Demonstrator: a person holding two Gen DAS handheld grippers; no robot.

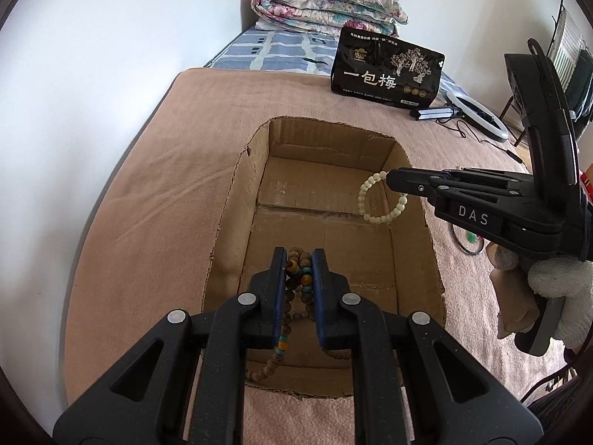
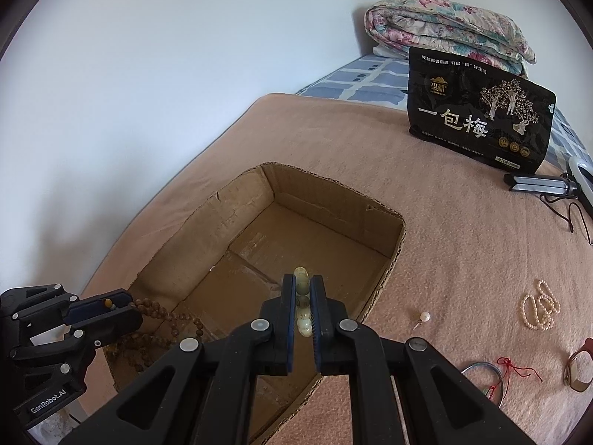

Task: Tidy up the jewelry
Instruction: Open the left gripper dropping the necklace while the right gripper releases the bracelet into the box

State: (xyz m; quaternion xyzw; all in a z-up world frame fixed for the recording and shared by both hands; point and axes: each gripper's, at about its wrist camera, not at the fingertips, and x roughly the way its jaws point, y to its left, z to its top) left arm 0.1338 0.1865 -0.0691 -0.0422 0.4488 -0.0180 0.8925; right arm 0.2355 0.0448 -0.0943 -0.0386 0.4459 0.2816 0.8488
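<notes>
An open cardboard box (image 1: 237, 193) (image 2: 393, 256) sits on a pink blanket. My left gripper (image 1: 300, 259) (image 2: 122, 306) is shut on a long brown wooden bead string (image 1: 296, 282) (image 2: 166, 319) with amber and turquoise beads; its loops hang into the near end of the box. My right gripper (image 2: 302, 285) (image 1: 389, 180) is shut on a pale green-white bead bracelet (image 1: 374, 200) (image 2: 302, 298), which dangles over the box's right side above the floor.
On the blanket to the right lie a pearl strand (image 2: 539, 306), a pearl earring (image 2: 424, 317), a thin bangle (image 2: 489, 382) with red cord, and a brown bangle (image 2: 578, 367). A black snack bag (image 2: 478, 111), a ring light (image 1: 478, 115) and a folded quilt (image 1: 322, 3) stand farther back.
</notes>
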